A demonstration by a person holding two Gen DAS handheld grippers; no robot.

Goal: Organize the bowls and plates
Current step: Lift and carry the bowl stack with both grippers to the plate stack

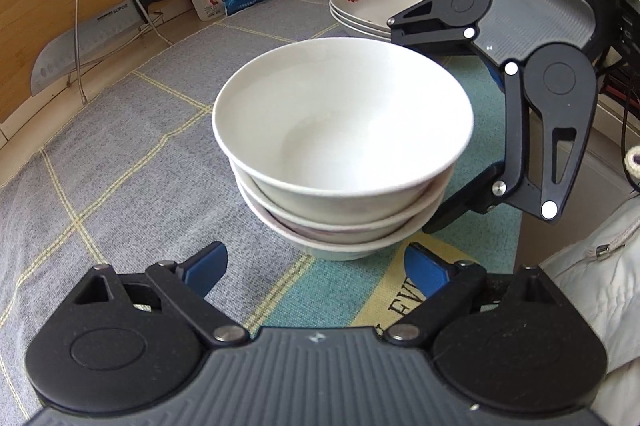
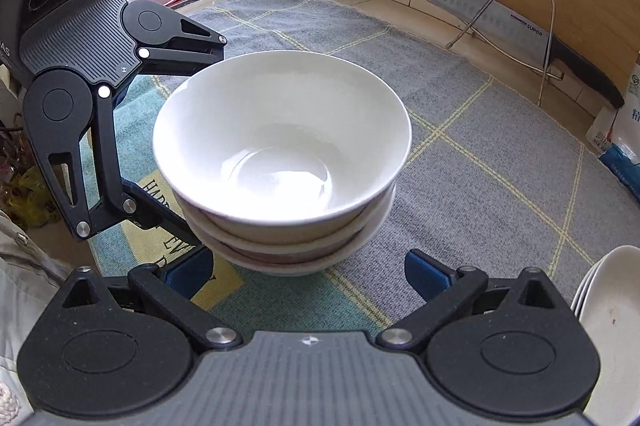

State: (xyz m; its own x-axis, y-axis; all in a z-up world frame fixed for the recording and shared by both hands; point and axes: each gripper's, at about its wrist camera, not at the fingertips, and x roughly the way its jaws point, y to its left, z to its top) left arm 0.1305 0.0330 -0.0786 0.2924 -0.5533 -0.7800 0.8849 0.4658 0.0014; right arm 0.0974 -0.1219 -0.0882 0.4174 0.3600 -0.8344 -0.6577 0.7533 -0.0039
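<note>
The stack of 3 white bowls (image 1: 344,146) sits on the grey checked mat (image 1: 132,154), just ahead of the left gripper (image 1: 316,268), whose blue pads stand wide apart and touch nothing. The right gripper (image 2: 310,272) faces the stack from the opposite side, its jaws also apart and empty. Its far fingertips are hidden behind the bowls in the left view. Beyond it, a stack of plates (image 1: 372,10) is partly covered by its arm. Only the lower bowls' rims show.
</note>
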